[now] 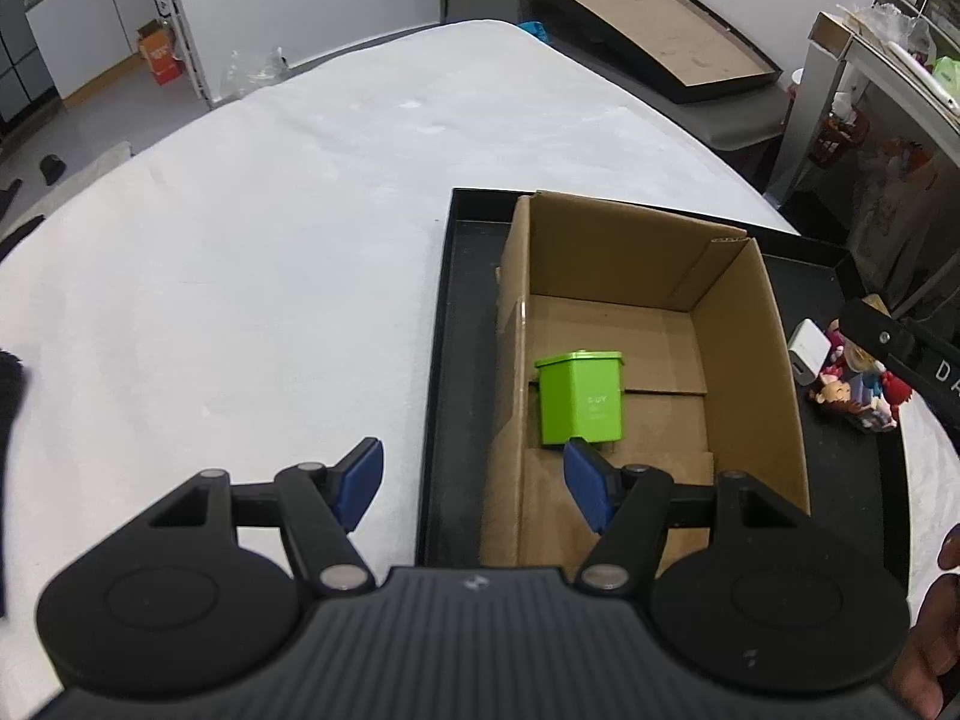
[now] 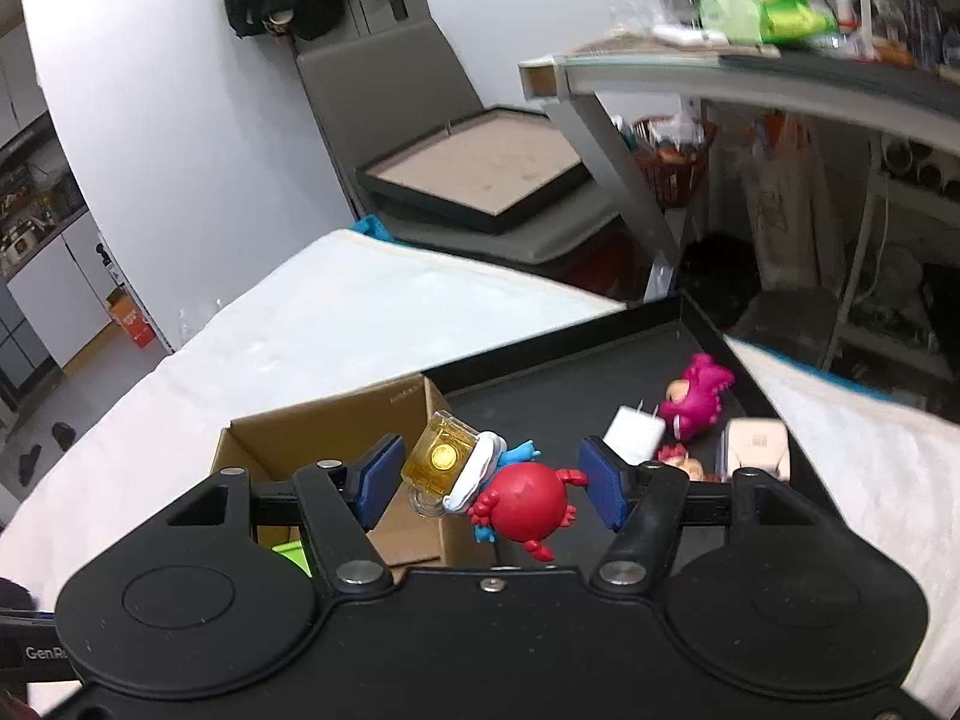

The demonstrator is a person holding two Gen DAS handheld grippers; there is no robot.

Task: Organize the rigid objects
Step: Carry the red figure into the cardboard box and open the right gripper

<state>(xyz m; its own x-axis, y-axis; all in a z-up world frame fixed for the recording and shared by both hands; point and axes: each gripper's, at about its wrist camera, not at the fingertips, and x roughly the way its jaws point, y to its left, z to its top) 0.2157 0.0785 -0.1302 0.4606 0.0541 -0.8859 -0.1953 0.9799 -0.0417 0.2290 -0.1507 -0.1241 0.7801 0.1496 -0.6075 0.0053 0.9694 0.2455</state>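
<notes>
An open cardboard box [image 1: 744,324] stands in a black tray [image 1: 462,324] on the white bed. A green toy bin [image 1: 581,405] stands upright inside the box. My left gripper [image 1: 474,483] is open and empty, hovering over the box's near left wall. In the right wrist view my right gripper [image 2: 489,480] has its pads [image 2: 378,480] apart around a red crab figure with a yellow mug [image 2: 510,489]; the mug touches the left pad, with a gap at the right pad. It hangs over the box's corner [image 2: 432,396].
In the tray to the right of the box lie a white charger [image 2: 633,435], a pink dinosaur toy [image 2: 699,396], a small beige box [image 2: 756,447] and doll figures [image 1: 858,390]. A grey chair with a framed board [image 2: 480,174] and a cluttered desk [image 2: 720,69] stand beyond the bed.
</notes>
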